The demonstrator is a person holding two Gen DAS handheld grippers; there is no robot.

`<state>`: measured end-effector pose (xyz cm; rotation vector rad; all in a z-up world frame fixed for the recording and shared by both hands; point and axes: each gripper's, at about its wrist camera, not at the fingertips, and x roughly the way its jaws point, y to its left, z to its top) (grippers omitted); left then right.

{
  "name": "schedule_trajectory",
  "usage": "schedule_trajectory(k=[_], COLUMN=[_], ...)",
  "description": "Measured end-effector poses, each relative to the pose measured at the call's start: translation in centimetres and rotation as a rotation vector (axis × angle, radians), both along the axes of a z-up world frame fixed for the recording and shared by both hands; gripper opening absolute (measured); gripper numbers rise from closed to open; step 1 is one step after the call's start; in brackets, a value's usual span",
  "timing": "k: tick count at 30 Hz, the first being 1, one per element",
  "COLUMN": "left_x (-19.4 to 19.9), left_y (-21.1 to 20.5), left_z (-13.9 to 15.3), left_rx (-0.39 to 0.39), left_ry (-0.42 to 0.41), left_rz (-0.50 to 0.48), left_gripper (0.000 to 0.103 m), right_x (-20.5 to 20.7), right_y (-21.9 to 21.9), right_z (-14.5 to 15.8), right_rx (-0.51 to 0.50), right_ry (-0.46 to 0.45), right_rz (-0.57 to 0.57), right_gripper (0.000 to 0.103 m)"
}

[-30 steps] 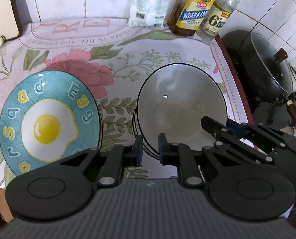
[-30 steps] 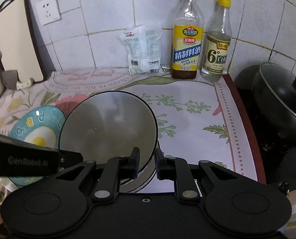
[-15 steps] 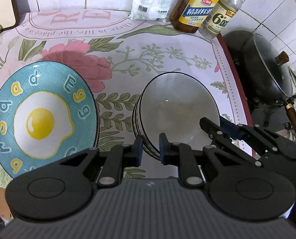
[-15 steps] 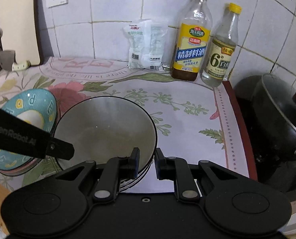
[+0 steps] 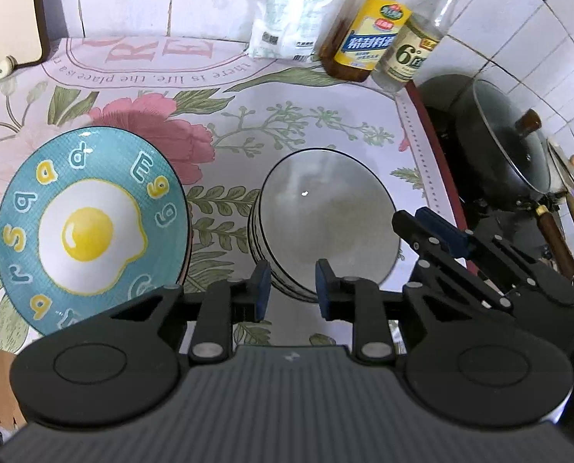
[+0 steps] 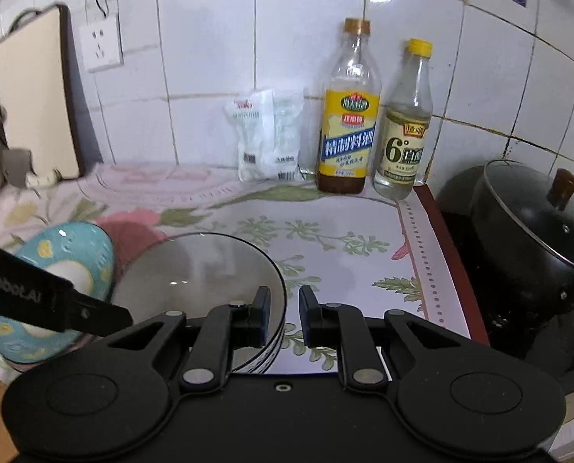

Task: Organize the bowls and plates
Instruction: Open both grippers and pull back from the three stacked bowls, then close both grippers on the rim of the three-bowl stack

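Observation:
A stack of grey bowls with black rims [image 5: 331, 212] stands on the flowered tablecloth [image 5: 287, 123]. A blue bowl with a fried-egg picture [image 5: 90, 227] stands to its left. My left gripper [image 5: 290, 289] is open and empty at the near rim of the grey stack. My right gripper [image 6: 283, 318] is open, its fingers either side of the grey stack's right rim [image 6: 202, 285], not clamped on it. The blue bowl [image 6: 63, 270] shows at the left in the right wrist view. The right gripper also shows in the left wrist view [image 5: 437, 231].
Two bottles [image 6: 346, 115] [image 6: 404, 127] and a white packet [image 6: 267, 135] stand against the tiled wall. A black lidded pot [image 6: 534, 223] sits on the stove beyond the table's right edge. A cutting board [image 6: 36, 96] leans at the back left.
Both grippers have pulled back and risen a little from the grey bowl stack. The left jaws have opened slightly wider. The bowls have not moved.

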<state>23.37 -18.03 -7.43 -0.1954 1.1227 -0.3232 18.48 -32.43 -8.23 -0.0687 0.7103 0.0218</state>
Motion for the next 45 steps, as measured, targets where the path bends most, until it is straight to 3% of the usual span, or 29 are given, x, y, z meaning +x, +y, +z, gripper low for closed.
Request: schedule_trajectory(k=[6,11,18,21,25,34,43,45], left_x=[-2.6,-5.4,-8.5,-9.2,-10.0,-10.6,-9.9,-9.9], left_y=[0.0,0.3,1.3,1.5,1.3,0.4,0.5,0.8], left_z=[2.0,3.7,4.2,3.9,2.9,-0.1,-3.0,-3.6], left_rx=[-0.015,0.006,-0.047,-0.069,-0.072,-0.1,-0.1,-0.116], left_ry=[-0.044,-0.114,-0.222,-0.279,-0.353,-0.4,-0.375,-0.364], left_rz=[-0.007,-0.03,-0.042,-0.044,-0.052,-0.049,-0.055,-0.078], left_gripper=[0.024,0.024,0.024,0.024,0.024,0.024,0.045,0.056], right_x=[-3.1,-6.3,-8.4,-9.1,-9.4,-10.1,-8.9,-8.5], right_y=[-0.6,-1.0,-2.7,-2.9,-3.1,-3.6,-3.7,-3.7], right_z=[1.5,3.0,1.6,1.0,0.2,-2.9,-7.5,-8.3], right_rx=[0.058,0.05,0.109,0.111,0.113,0.109,0.09,0.09], right_ry=[-0.032,-0.099,-0.142,-0.158,-0.168,-0.184,-0.189,-0.188], right_rz=[0.018,0.051,0.036,0.056,0.081,0.147,0.185,0.192], right_gripper=[0.02,0.02,0.023,0.031,0.034,0.047,0.061,0.062])
